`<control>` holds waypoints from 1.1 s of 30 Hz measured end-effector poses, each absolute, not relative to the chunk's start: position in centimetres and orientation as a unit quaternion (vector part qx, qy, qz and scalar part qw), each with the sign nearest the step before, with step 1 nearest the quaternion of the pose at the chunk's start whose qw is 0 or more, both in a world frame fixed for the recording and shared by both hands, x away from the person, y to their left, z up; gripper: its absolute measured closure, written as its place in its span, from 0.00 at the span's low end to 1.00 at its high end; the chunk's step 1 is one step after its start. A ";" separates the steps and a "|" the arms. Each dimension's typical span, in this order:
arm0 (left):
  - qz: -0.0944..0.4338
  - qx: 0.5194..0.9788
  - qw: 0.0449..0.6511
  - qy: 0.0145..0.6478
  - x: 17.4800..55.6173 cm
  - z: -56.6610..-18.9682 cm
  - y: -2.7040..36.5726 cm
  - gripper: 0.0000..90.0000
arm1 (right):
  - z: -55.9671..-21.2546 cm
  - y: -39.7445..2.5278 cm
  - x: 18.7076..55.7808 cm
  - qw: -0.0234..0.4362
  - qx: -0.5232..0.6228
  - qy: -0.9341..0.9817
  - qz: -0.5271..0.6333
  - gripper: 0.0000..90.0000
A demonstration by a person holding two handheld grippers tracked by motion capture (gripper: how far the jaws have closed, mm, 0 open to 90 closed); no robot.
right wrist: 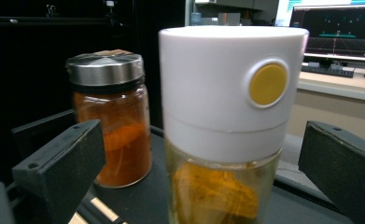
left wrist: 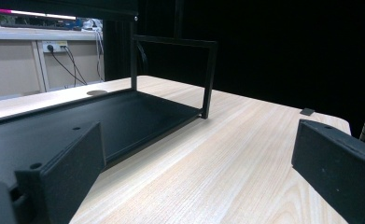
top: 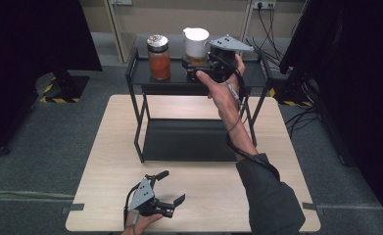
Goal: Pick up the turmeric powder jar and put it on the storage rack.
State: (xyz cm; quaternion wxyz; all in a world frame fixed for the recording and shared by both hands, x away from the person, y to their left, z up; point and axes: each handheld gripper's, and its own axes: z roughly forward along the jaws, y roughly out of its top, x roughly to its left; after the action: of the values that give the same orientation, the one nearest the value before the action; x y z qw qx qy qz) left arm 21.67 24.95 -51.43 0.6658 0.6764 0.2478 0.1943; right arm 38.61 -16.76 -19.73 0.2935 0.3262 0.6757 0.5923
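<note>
A black two-tier rack (top: 139, 128) stands on the wooden table (top: 203, 191). Its top tray (top: 141, 72) carries two jars. One is a glass jar of orange powder with a metal lid (top: 158, 58) (right wrist: 112, 121). The other is a jar with a tall white lid and yellow contents (top: 197, 46) (right wrist: 222, 93). My right gripper (top: 195, 68) (right wrist: 201, 172) is held up at the top tray, open, one jaw on each side of the white-lidded jar, apart from it. My left gripper (top: 172, 187) (left wrist: 199, 186) rests low near the table's front edge, open and holding nothing.
The rack's lower tray (top: 189, 139) (left wrist: 124, 116) is bare. Black curtains hang at both sides. Cables and striped floor markings lie on the floor beyond the table. A small dark tab (left wrist: 307, 111) sits at the table's edge.
</note>
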 end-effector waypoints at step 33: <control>0.197 0.673 0.666 0.253 21.6 -51.5 24.9 0.02 | -24.2 -21.8 33.1 0.259 0.270 0.665 0.646 0.00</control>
State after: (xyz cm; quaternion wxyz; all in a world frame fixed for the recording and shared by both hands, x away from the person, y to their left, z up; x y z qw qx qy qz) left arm 21.60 24.91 -51.52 0.6662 0.6734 0.2532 0.1966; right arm 33.12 -21.81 -24.20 0.2590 0.2697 0.6652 0.6463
